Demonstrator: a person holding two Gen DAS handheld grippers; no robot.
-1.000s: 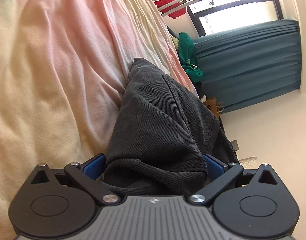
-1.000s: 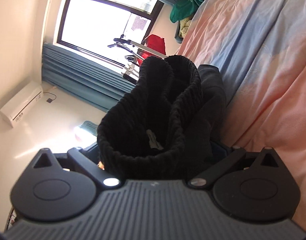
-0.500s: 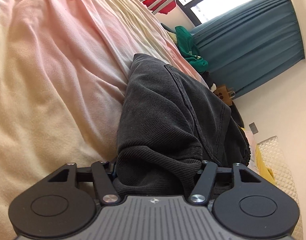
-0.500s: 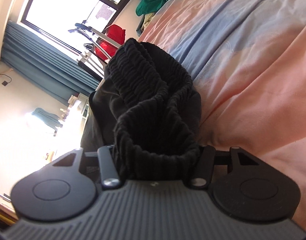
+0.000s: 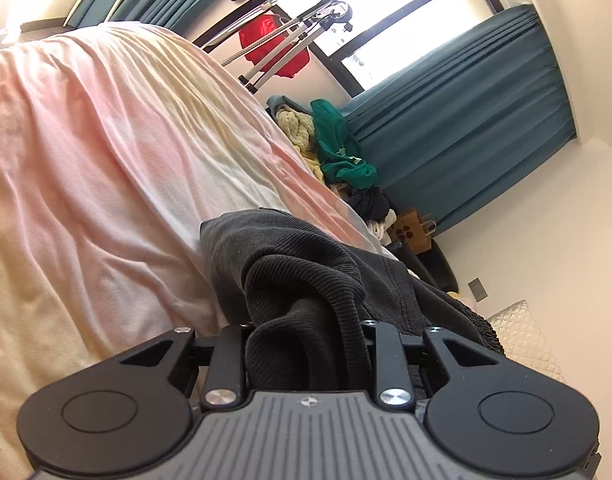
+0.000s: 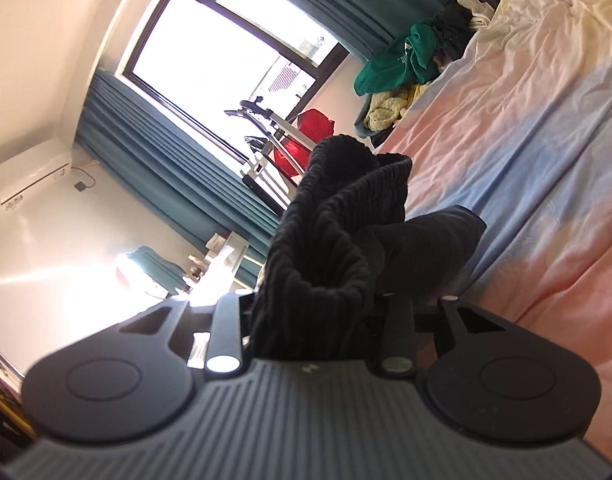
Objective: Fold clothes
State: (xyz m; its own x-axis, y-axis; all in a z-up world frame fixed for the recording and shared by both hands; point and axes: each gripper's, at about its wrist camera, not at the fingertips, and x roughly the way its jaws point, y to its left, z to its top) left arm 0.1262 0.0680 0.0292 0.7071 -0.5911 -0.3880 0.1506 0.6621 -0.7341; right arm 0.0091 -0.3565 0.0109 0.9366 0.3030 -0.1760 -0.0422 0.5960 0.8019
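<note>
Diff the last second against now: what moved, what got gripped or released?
Left gripper closed from open onto the dark garment, which bunched up. Right gripper narrowed on the ribbed waistband. Both views swung toward the window. Nothing released; the bedsheet is unchanged.

Each claw, left claw point(image 5: 306, 344) and right claw point(image 6: 312, 320), has a ribbed grey body, two round black discs, black link arms and silver screws.

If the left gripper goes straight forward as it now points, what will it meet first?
Probably only the dark garment that the left gripper already clamps. Beyond it lies the pink bedsheet, then the clothes pile by the curtain; depth is hard to judge.
</note>
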